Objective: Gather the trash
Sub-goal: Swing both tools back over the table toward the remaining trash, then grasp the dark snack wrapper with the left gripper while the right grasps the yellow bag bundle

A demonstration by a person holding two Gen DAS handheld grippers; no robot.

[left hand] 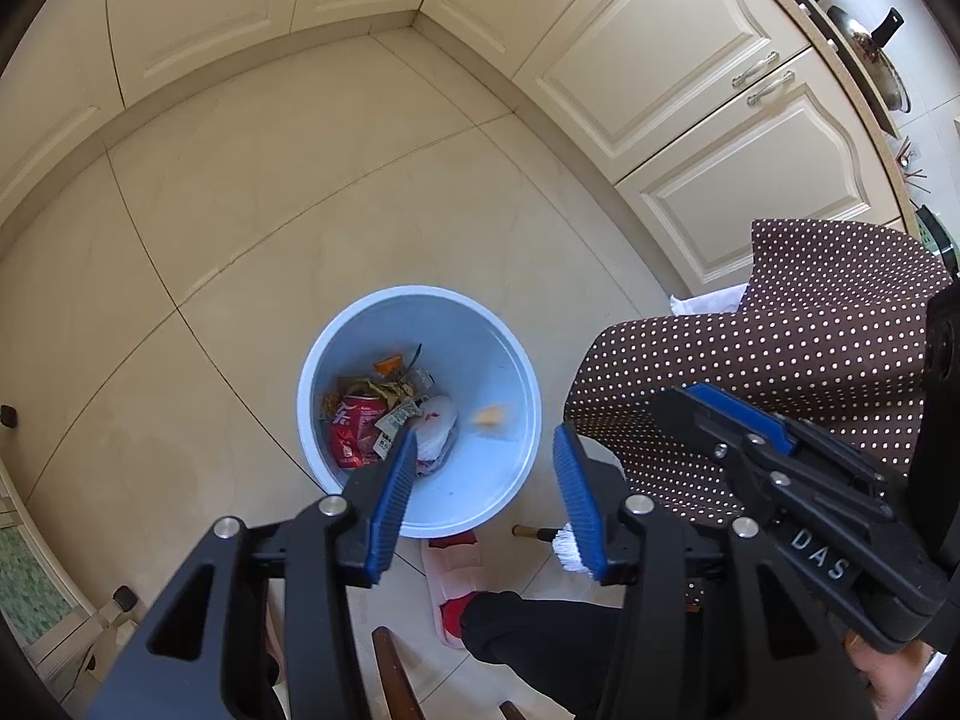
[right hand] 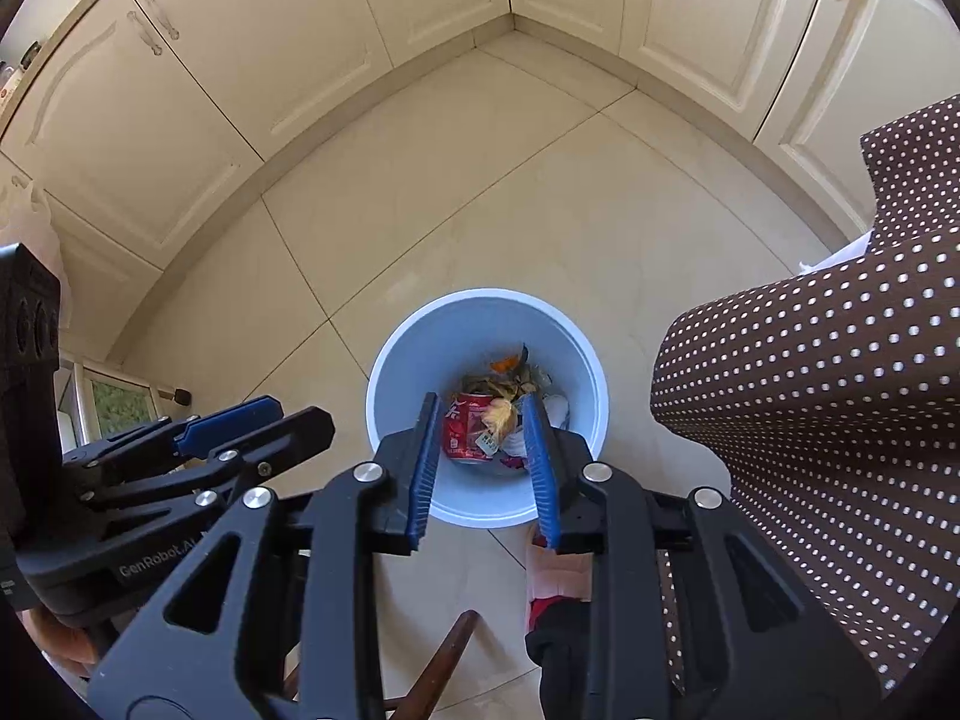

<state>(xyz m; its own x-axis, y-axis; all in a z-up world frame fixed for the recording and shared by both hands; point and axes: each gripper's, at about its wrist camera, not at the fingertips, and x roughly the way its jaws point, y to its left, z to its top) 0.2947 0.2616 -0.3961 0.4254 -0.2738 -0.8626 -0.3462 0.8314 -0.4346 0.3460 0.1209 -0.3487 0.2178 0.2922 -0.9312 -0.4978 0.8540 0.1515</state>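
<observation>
A light blue trash bin stands on the tiled floor; it also shows in the right wrist view. Inside lie a red can, peels and a white wad. A small blurred yellow-orange scrap is in mid-air inside the bin, and shows in the right wrist view too. My left gripper is open and empty above the bin. My right gripper is open and empty above the bin, and shows from the side in the left wrist view.
A table with a brown polka-dot cloth stands to the right of the bin. Cream cabinets line the walls around the corner. A slipper and a dark-trousered leg are below the bin. Wooden chair parts are near.
</observation>
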